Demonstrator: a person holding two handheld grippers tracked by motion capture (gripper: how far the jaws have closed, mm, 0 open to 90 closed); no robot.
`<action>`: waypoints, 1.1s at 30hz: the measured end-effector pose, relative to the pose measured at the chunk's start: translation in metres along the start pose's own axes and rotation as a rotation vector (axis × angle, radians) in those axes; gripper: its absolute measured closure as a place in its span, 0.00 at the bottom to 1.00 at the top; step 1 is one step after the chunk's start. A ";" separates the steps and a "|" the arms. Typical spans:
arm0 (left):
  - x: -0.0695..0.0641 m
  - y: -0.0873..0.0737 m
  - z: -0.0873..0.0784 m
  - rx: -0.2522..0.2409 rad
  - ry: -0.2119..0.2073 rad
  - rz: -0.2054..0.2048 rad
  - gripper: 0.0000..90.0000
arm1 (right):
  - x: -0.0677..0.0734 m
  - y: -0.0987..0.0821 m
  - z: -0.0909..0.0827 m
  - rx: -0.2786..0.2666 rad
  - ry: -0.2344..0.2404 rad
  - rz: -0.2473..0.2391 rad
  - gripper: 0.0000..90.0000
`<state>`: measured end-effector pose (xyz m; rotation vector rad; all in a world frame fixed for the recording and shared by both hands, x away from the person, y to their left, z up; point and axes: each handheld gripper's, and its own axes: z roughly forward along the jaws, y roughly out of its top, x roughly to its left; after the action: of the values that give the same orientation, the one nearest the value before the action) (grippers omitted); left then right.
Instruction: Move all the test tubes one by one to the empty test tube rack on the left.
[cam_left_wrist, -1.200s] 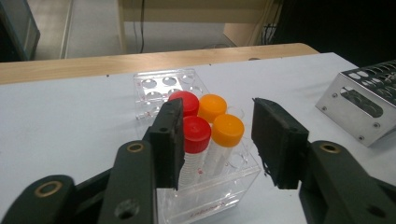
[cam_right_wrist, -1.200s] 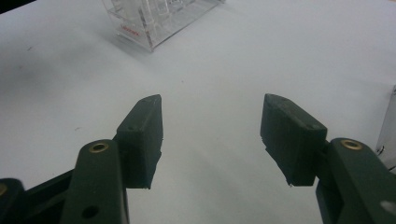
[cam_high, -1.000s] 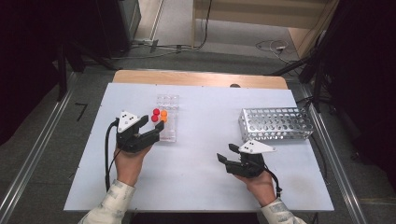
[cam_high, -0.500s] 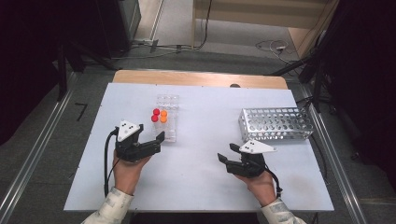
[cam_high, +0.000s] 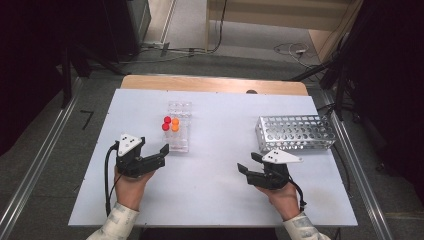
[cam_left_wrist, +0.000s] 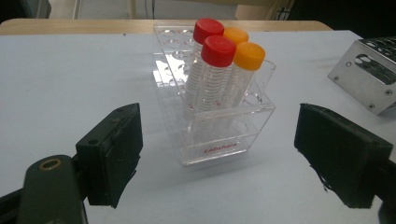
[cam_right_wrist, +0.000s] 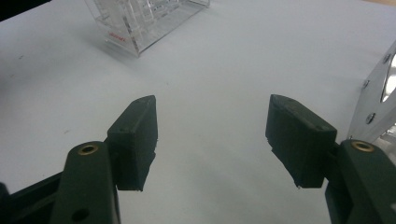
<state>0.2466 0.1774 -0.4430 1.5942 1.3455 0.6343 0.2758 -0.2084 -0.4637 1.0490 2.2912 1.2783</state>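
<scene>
Because the left hand-held gripper (cam_high: 159, 156) has just been opening, nothing between its jaws, near the clear tube rack (cam_high: 178, 127) at the bench's (cam_high: 220, 195) middle-left, a careless reach could topple its capped tubes (cam_left_wrist: 212, 74); the right hand-held gripper (cam_high: 249, 169) gapes empty.
</scene>
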 end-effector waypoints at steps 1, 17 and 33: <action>0.001 -0.001 0.000 0.006 0.001 0.000 0.18 | -0.001 0.000 -0.001 0.000 -0.002 0.002 0.35; 0.009 -0.011 -0.005 0.010 0.025 -0.013 0.15 | -0.015 -0.007 -0.017 -0.013 -0.024 0.025 0.34; 0.017 -0.015 -0.011 0.010 0.041 -0.018 0.15 | -0.029 -0.014 -0.031 -0.022 -0.056 0.051 0.33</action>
<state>0.2345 0.1965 -0.4538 1.5835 1.3930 0.6533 0.2714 -0.2525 -0.4607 1.1279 2.2170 1.2743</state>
